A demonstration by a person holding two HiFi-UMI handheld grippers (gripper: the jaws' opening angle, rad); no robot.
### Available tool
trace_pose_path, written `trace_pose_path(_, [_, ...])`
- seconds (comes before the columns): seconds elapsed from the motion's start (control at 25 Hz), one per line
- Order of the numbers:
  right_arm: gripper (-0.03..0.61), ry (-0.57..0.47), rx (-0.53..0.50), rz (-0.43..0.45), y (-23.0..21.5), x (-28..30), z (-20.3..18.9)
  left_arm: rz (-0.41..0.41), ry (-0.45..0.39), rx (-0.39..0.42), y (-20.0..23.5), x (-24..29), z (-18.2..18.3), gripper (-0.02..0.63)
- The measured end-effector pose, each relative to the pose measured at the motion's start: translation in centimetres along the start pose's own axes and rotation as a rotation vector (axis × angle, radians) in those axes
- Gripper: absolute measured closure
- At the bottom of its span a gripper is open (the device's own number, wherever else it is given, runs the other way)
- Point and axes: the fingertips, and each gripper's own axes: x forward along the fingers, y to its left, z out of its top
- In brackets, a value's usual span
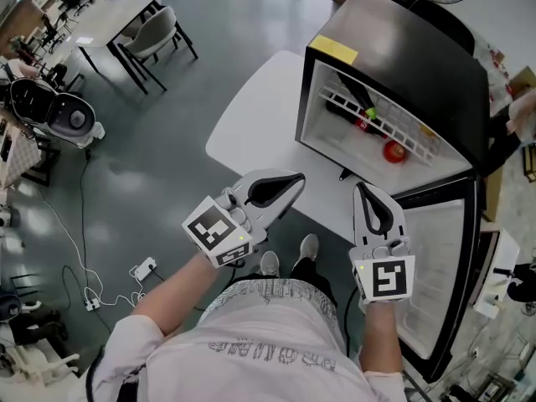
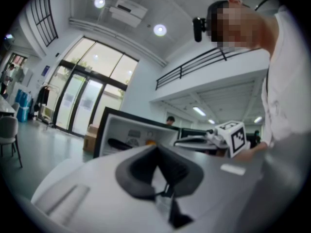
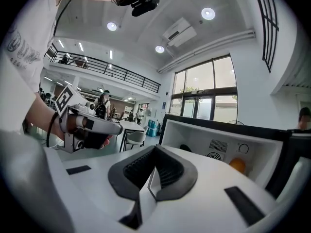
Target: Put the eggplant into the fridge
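The left gripper (image 2: pixel 157 152) is holding its jaws together, the dark pads meeting with nothing between them. The right gripper (image 3: pixel 154 152) is likewise keeping its jaws closed on nothing. Seen from the head view, both grippers are hovering side by side in front of the person, well apart from each other. Both are pointing toward a small black fridge (image 1: pixel 402 48) that is sitting open on a white table (image 1: pixel 251 115). The right gripper is hanging just beside the swung-open door (image 1: pixel 444 258).

The eggplant (image 1: pixel 353 99) is already lying inside the fridge, on a white wire shelf (image 1: pixel 402 134). It is showing as a long, slim, very dark shape against the white interior. Its long axis is running along the shelf, slanting from upper left to lower right in the head view. A small greenish spot is showing at its lower-right end. Two round red fruits (image 1: pixel 394 151) are sitting near that end.
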Motion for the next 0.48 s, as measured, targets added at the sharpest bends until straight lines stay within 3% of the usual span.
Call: trace_pose_path(0.48, [0.574,0.025,0.024,0.011,0.1,0.5,-1.1,0.008,0.006,-0.014,0.5,0.3,-0.4,0.606])
